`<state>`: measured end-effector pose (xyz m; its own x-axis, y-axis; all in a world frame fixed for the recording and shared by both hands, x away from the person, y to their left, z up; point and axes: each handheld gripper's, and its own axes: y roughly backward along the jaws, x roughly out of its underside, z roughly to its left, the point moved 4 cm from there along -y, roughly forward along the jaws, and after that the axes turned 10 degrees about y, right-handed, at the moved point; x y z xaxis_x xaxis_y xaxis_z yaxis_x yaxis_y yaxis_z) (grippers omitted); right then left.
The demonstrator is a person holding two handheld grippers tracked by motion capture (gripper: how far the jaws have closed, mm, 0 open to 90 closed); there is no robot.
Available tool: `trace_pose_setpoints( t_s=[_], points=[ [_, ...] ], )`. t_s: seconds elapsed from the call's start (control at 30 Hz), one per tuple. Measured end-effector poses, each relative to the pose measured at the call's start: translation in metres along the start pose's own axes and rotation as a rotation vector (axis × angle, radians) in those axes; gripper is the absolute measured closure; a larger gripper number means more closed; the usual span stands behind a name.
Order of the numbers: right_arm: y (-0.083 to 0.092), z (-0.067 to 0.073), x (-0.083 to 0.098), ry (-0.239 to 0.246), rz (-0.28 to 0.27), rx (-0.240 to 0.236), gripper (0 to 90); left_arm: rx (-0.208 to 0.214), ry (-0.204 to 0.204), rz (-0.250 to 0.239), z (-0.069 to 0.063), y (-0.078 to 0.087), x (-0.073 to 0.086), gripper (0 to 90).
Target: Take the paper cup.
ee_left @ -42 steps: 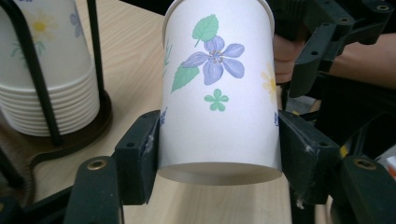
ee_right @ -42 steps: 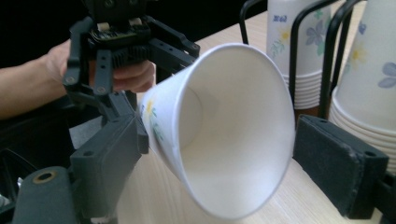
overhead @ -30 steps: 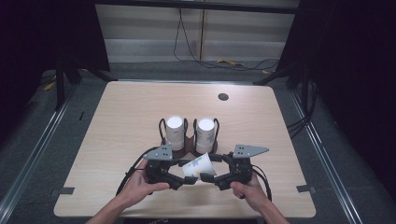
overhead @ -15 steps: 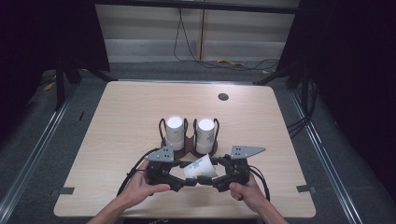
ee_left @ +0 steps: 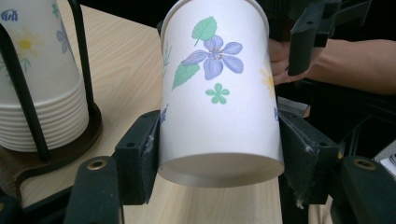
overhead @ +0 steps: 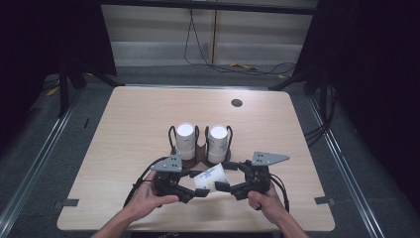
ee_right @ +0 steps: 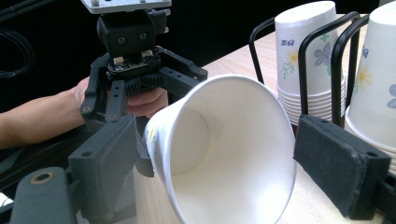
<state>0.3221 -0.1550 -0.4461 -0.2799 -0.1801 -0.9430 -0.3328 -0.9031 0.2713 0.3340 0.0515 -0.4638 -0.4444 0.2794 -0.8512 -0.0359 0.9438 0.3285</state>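
A white paper cup (overhead: pixel 210 177) with a flower print lies on its side just above the table, near the front edge. My left gripper (overhead: pixel 198 183) is shut on its base end; both pads press the cup (ee_left: pixel 219 102) in the left gripper view. The cup's open mouth (ee_right: pixel 224 154) faces my right gripper (overhead: pixel 222 176). That gripper's jaws have just been opening and stand on either side of the rim, the right pad (ee_right: pixel 336 158) just apart from it.
Behind the grippers a black wire rack on a wooden base (overhead: pixel 200 151) holds two stacks of upside-down cups (overhead: pixel 185 140) (overhead: pixel 218 142). A small dark round hole (overhead: pixel 236 102) sits near the table's far edge. Cables lie on the floor beyond.
The right gripper drifted slightly left half a second ago and is back to the right now. The left gripper and the cup have kept their place.
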Motion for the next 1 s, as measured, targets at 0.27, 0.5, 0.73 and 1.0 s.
trace_pose_setpoints(
  t_s=[0.27, 0.5, 0.73, 1.0],
  points=[
    [0.005, -0.003, -0.006, 0.025, -0.013, 0.024, 13.6, 0.011, -0.007, 0.001, -0.001, 0.0, 0.0, 35.8],
    [0.002, -0.002, -0.002, -0.018, -0.004, -0.049, 12.6, 0.018, -0.016, -0.005, -0.004, -0.001, -0.002, 35.8],
    [-0.006, -0.005, 0.006, -0.06, 0.026, -0.077, 13.2, 0.024, -0.017, -0.005, -0.003, -0.001, -0.002, 35.8],
    [-0.009, -0.005, 0.009, -0.064, 0.034, -0.118, 19.3, 0.033, -0.002, 0.013, -0.003, -0.003, 0.001, 35.8]
  ],
)
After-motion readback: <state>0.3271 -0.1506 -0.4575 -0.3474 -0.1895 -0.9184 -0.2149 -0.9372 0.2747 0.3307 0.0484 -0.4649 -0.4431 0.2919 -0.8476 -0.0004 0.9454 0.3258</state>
